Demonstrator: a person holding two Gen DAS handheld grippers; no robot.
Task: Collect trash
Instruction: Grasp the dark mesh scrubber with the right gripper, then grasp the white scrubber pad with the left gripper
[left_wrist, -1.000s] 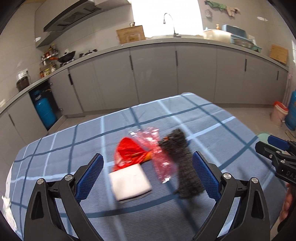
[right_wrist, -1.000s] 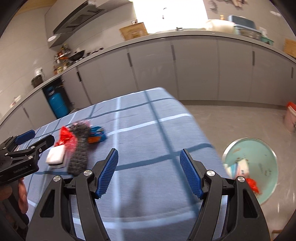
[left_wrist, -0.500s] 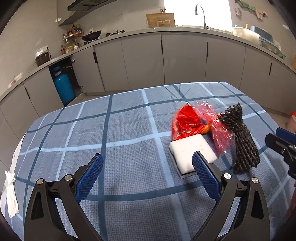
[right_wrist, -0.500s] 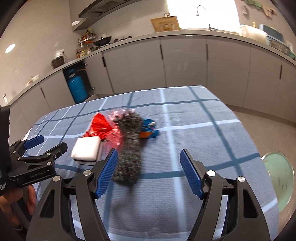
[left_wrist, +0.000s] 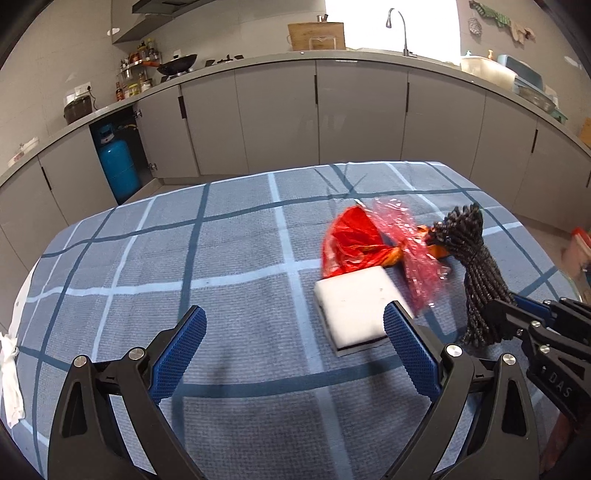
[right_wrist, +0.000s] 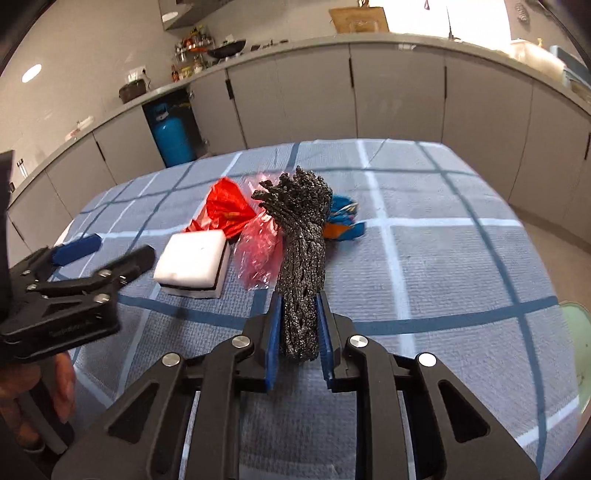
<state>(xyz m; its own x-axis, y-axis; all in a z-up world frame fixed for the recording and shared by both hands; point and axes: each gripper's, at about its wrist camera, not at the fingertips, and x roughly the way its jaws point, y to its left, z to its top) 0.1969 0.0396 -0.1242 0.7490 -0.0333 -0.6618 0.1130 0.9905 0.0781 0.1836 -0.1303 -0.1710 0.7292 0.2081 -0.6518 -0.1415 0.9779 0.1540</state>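
I see blue plaid tablecloth (left_wrist: 229, 258) spanning view, trash cluster right of centre. Dark grey bundled cord hank (right_wrist: 301, 258) lies beside white rectangular foam sponge (left_wrist: 356, 306), crumpled red plastic bag (left_wrist: 351, 243) just beyond. Right gripper (right_wrist: 300, 328), wide apart half second ago, now clamped on hank's near end: grasp made, I judge lift next. Left gripper (left_wrist: 295, 354) spread apart, empty, hovering near sponge.

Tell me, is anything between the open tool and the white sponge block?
Nothing visible blocks it. The open left tool has bare checked blue tablecloth ahead, and the white rectangular sponge block lies just past its right finger.
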